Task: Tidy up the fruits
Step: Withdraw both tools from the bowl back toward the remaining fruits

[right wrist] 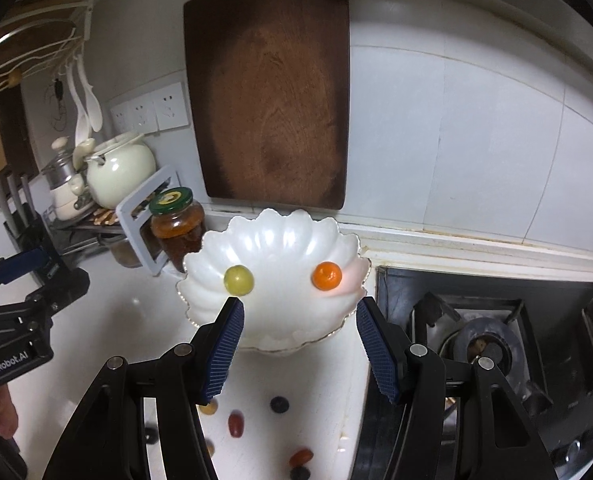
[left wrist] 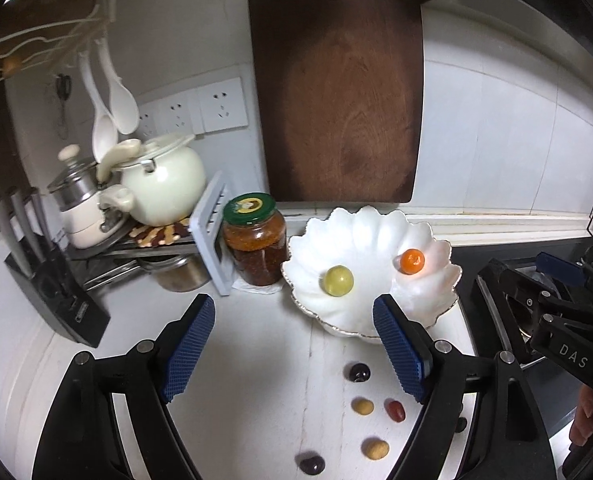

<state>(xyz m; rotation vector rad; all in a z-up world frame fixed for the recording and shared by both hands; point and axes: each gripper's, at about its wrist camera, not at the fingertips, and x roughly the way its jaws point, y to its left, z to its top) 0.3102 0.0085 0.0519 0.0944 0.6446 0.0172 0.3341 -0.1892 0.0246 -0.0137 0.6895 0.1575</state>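
Note:
A white scalloped bowl (left wrist: 428,248) stands on the white counter and holds a green round fruit (left wrist: 338,280) and a small orange fruit (left wrist: 412,261). It also shows in the right wrist view (right wrist: 280,240), with the green fruit (right wrist: 238,279) and the orange fruit (right wrist: 327,276). Several small fruits lie loose on the counter in front of it: a dark one (left wrist: 358,372), a tan one (left wrist: 362,407), a red one (left wrist: 394,410). My left gripper (left wrist: 294,344) is open and empty, above the counter before the bowl. My right gripper (right wrist: 300,348) is open and empty over the bowl's near rim.
A jar with a green lid (left wrist: 254,238) stands just left of the bowl. A dish rack with a cream pot (left wrist: 160,184) and a knife block (left wrist: 44,272) are further left. A wooden cutting board (left wrist: 336,96) leans on the wall. A gas stove (right wrist: 496,344) lies right.

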